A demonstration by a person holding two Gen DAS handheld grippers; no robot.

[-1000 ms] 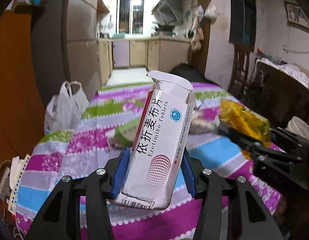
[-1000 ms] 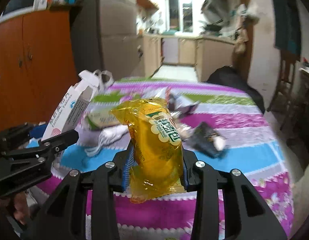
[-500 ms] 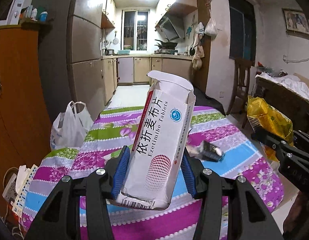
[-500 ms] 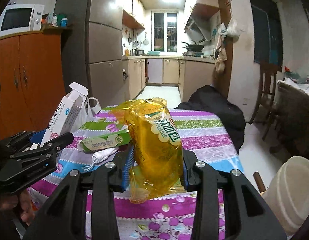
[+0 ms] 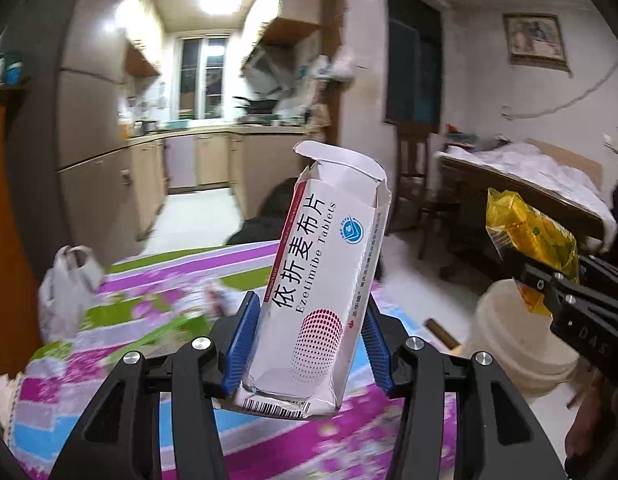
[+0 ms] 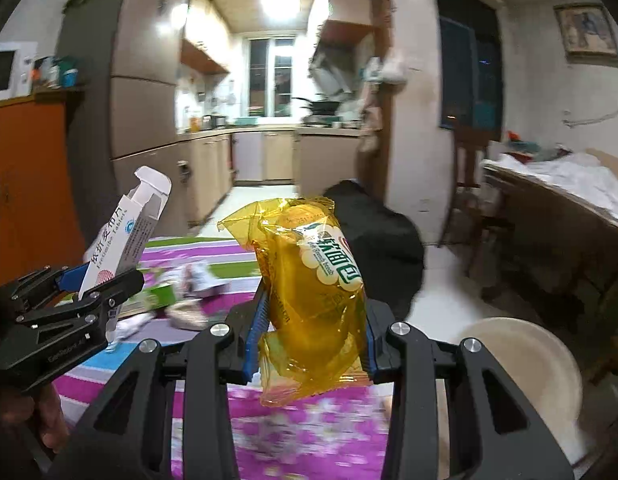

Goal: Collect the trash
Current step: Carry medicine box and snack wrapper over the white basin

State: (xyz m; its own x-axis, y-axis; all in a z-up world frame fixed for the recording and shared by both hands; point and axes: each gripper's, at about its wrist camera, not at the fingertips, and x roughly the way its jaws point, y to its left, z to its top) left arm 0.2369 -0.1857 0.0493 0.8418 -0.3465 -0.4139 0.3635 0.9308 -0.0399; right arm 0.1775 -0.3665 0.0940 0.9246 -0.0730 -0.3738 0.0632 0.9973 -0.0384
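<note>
Far left in my left wrist view a white plastic bag [image 5: 67, 284] sits at the edge of the striped tablecloth [image 5: 189, 432]; a second ago that cloth filled the view beneath both tools, now it has slid low and left, and bare floor and a pale bucket [image 5: 509, 344] have come in on the right. My left gripper [image 5: 307, 344] is closed partway on the white tablet box [image 5: 321, 280], blue pads pressed to its two long sides, box upright with its torn flap open at the top, same grip as a second ago. Further right, my right gripper [image 6: 311, 336] is likewise closed partway on the yellow bread wrapper [image 6: 309, 292], pinched at its lower half, crinkled top standing free above the jaws. The bucket rim [image 6: 521, 364] now shows just right of that gripper, below it. Reading: both pieces are lifted clear of the table and I have swung toward the bucket, which I take to be the bin; carry phase, drop not yet made. Leftover litter on the cloth, a green carton [image 6: 157, 294] and crumpled paper [image 6: 197, 276], remains to collect
</note>
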